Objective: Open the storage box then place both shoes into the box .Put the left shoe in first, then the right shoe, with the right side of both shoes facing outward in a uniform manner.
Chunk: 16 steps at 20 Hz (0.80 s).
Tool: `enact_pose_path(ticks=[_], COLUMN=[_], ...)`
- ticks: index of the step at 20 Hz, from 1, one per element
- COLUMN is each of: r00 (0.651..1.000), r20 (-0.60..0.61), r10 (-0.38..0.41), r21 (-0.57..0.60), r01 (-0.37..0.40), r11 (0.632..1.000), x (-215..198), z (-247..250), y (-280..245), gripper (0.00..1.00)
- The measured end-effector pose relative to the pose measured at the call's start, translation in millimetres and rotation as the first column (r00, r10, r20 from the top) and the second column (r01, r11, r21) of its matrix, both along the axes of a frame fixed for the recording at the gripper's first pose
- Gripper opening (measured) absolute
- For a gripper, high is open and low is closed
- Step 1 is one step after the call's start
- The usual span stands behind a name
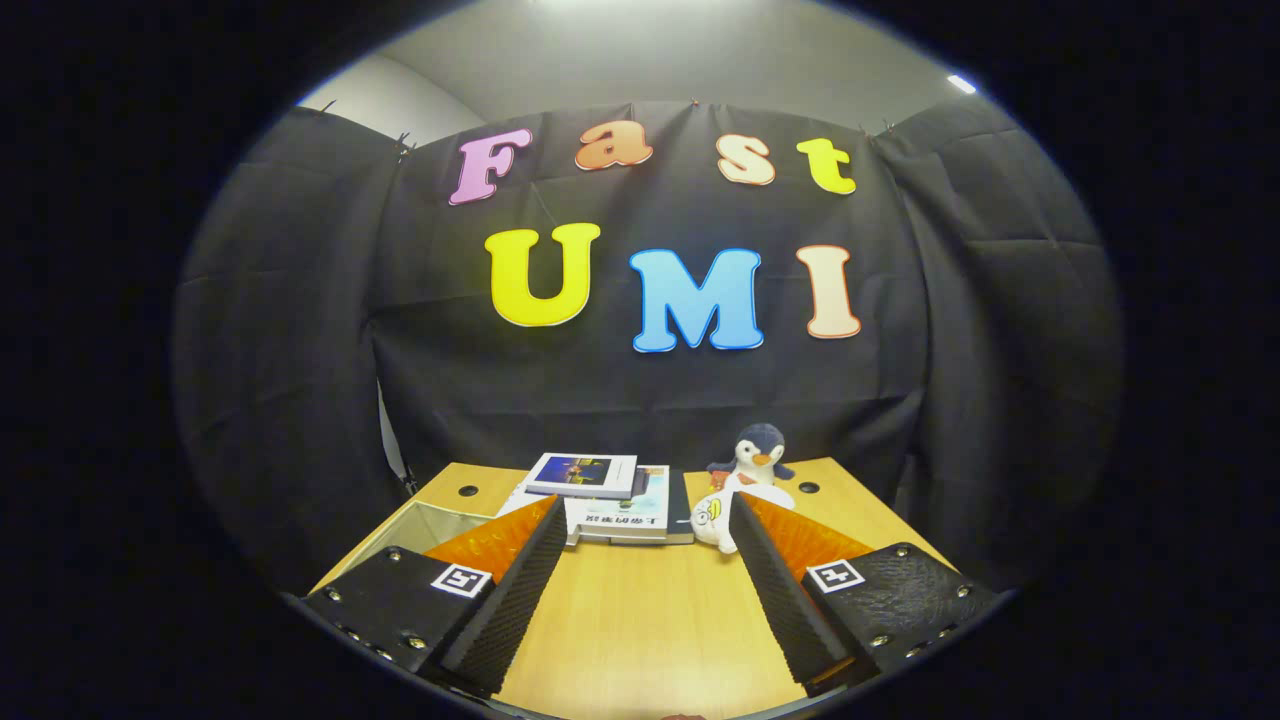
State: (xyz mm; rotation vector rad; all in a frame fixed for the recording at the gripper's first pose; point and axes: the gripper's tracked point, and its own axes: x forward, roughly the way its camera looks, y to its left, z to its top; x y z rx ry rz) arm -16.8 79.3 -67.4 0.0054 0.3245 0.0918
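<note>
Here the storage box (425, 520) sits at the table's (640, 620) left edge, beside the left finger. The claw (645, 518) gapes wide, holding nothing. Beyond it lie stacked books (600, 495), cover print too small to read, then a toy penguin (755, 462).

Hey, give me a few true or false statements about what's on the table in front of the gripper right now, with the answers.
1. The gripper is open, nothing between its fingers. True.
2. A stack of books lies beyond the fingers. True.
3. The plush penguin sits on top of the books. False: it sits on the wooden table, beside them.
4. The gripper holds a shoe. False: it holds nothing.
5. A clear box sits behind one finger. True.
</note>
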Motion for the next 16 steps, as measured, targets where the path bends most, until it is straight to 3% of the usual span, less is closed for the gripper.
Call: enact_pose_path(ticks=[5,16], r00=[0.999,0.993], r20=[0.032,0.108], r10=[-0.036,-0.055], r21=[-0.017,-0.025], r01=[0.037,0.058], r11=[0.999,0.998], x=[-8.6,-7.6], z=[6.0,30.1], y=[-42.4,-75.8], gripper=[0.99,0.99])
